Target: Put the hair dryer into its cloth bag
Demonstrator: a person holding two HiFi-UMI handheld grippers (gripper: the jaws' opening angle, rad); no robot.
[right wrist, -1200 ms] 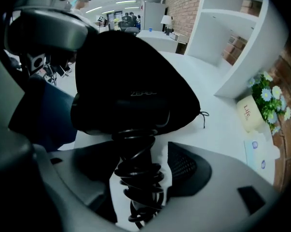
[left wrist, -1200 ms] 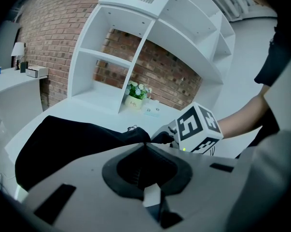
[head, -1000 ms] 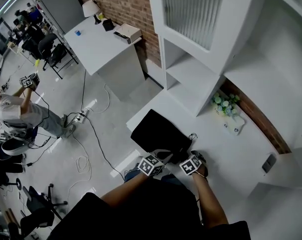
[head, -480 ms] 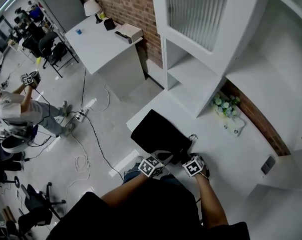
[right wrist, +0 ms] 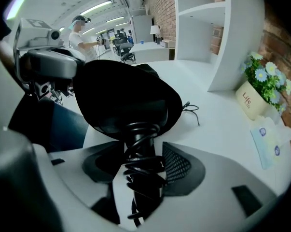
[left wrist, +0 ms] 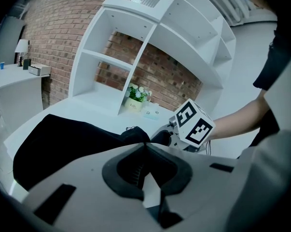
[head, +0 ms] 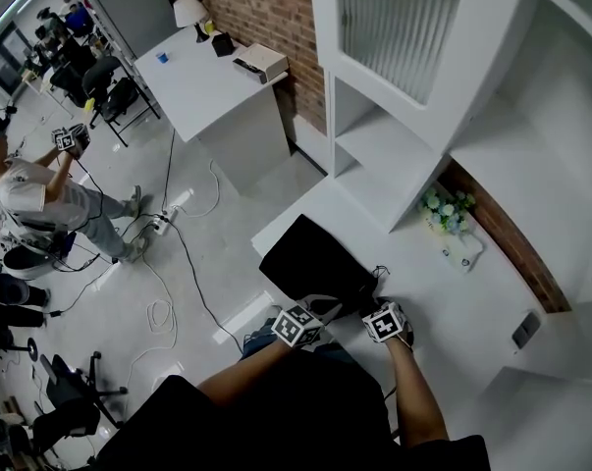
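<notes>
A black cloth bag [head: 310, 258] lies flat on the white table [head: 443, 302]. My left gripper [head: 325, 308] is at the bag's near edge, shut on a fold of its black cloth [left wrist: 135, 135]. Just to its right, my right gripper [head: 377, 307] points steeply down. In the right gripper view the hair dryer's black handle [right wrist: 140, 163], wound with its coiled cord, stands between the pads, which press on it. The dryer's head is hidden in the bag's dark mouth [right wrist: 126, 95]. The bag's thin drawstring [right wrist: 191, 109] trails on the table.
White shelving [head: 394, 155] rises behind the table, with a small flower pot [head: 443, 209] and a flat packet [right wrist: 268, 139] at its foot. Off the table's left edge are a floor with cables [head: 168, 263], a white desk [head: 207, 86] and a person [head: 40, 189].
Both grippers stay at the bag's near edge. The right gripper's cube has turned a little. The person in the background has shifted.
</notes>
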